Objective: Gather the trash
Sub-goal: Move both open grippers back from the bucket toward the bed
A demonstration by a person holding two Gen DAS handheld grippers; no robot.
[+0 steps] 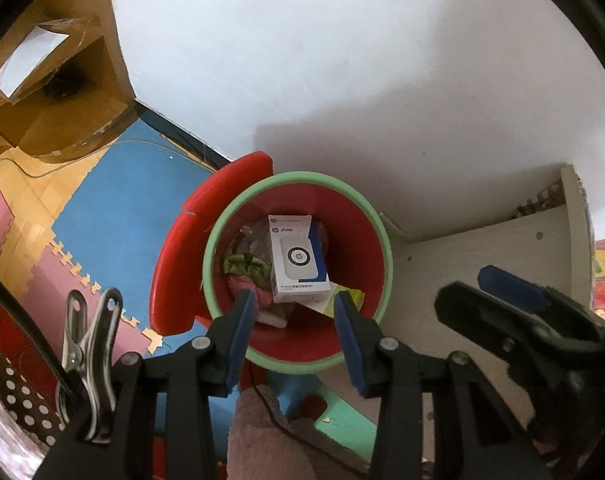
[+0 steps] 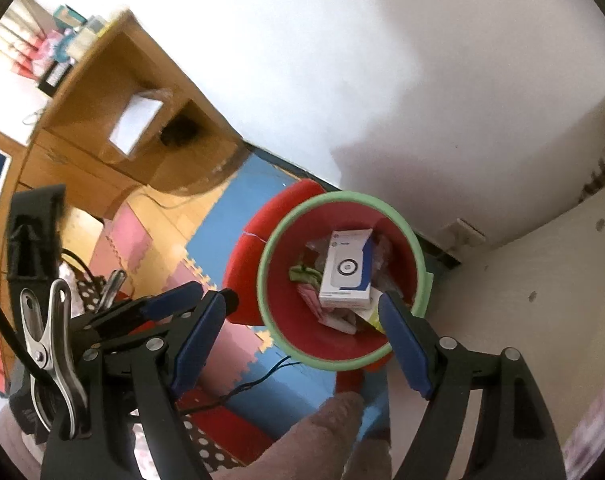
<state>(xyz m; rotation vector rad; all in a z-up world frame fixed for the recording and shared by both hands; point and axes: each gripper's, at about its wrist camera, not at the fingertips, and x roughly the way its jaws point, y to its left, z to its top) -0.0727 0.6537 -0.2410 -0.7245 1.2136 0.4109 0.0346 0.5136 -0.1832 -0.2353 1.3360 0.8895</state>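
Since the red bin [image 1: 298, 268] with its green rim already holds a white and blue box [image 1: 298, 260] on top of wrappers and scraps, the collecting looks well advanced, perhaps finished; no loose trash shows on the foam floor mat [image 1: 114, 216] at nine o'clock of the bin; the left hand-held gripper [image 1: 296, 312] points steeply down over the bin's six o'clock edge, jaws apart and empty; the right hand-held gripper [image 2: 302, 320] hangs likewise tilted down, jaws spread wide, nothing between them.
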